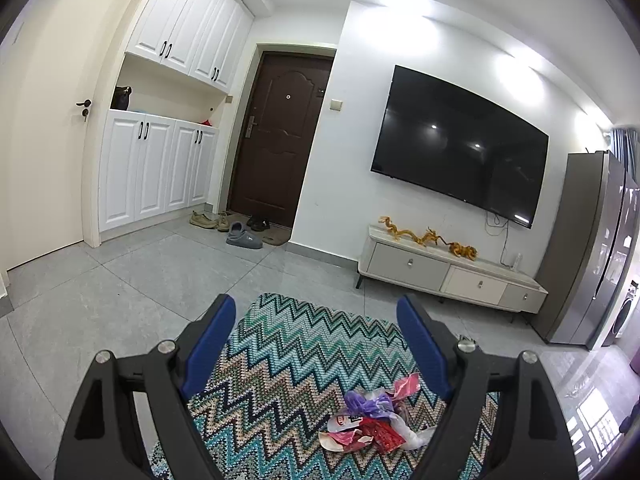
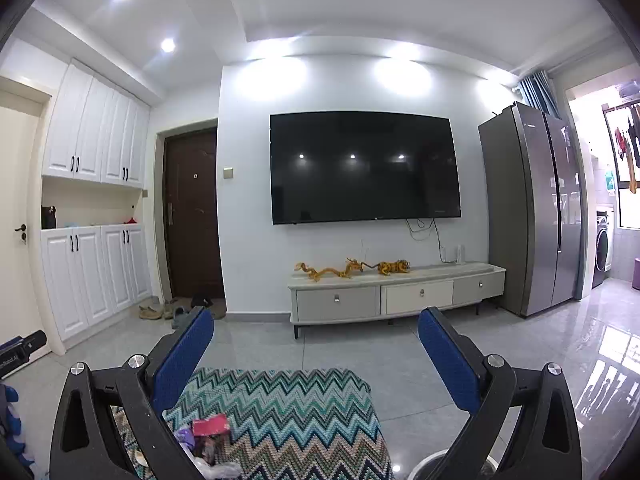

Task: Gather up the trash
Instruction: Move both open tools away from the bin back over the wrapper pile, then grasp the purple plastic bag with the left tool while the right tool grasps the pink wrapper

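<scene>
A pile of trash [image 1: 372, 420], pink, red, purple and white wrappers and plastic, lies on a zigzag-patterned rug [image 1: 288, 360]. My left gripper [image 1: 316, 316] is open and empty, held above the rug with the pile low between its blue fingers, nearer the right one. In the right wrist view the same pile [image 2: 208, 440] sits at the lower left, partly hidden behind the left finger. My right gripper [image 2: 316, 332] is open and empty above the rug [image 2: 288, 412]. A white round rim [image 2: 440, 462], perhaps a bin, shows at the bottom edge.
A low TV cabinet [image 2: 396, 296] with orange dragon figures stands under a wall TV [image 2: 364, 166]. A steel fridge [image 2: 532, 208] is at the right. Shoes [image 1: 236, 226] lie by the brown door [image 1: 276, 136]. White cupboards [image 1: 152, 168] line the left wall.
</scene>
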Motion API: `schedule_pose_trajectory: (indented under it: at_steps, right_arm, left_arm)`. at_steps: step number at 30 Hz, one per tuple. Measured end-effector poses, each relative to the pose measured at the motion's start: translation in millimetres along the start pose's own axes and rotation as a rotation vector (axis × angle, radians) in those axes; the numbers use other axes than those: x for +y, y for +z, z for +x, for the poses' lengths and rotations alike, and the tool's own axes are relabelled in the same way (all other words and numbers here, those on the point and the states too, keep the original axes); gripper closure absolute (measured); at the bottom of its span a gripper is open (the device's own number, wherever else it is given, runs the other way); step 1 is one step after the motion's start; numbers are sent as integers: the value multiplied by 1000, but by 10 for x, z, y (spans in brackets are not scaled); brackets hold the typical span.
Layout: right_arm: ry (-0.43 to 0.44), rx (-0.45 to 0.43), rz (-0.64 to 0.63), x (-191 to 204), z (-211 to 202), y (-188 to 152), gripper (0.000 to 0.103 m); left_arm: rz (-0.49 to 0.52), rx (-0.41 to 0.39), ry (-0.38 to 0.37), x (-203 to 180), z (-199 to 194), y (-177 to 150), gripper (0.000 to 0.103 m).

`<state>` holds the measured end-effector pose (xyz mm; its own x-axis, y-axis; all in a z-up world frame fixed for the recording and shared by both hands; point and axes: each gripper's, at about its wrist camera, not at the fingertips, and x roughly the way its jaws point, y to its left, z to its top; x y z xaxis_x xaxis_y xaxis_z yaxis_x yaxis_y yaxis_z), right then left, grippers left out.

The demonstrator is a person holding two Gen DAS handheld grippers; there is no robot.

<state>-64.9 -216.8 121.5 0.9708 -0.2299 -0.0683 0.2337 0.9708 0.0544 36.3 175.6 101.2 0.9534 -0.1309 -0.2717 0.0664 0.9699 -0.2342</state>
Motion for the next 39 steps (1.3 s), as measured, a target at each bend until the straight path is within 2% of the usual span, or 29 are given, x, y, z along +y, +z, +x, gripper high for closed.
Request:
schedule_pose_trajectory:
  at_steps: [5,11,14,20,30,39]
  right_arm:
    - [29,44,-1,59,104,-83,0]
    - [76,134,-12,157,411,-273,0]
    - [99,206,-7,225,616,-404,0]
    - [177,412,47,382,1118,-754,0]
    - [293,704,190,647,1916,-1461,3]
    - [389,852,270,934,2424,-1830,4]
  left_arm:
    - [22,48,-5,-94,150,-112,21]
    - [38,130,-13,-266,554,-264,21]
    - [45,175,-17,-309,752,-342,21]
    - [64,280,-41,-354,1191,-586,21]
    - [124,479,-176,-396,1849,-1027,21]
    - [167,605,-321,-558,2239,-1326,21]
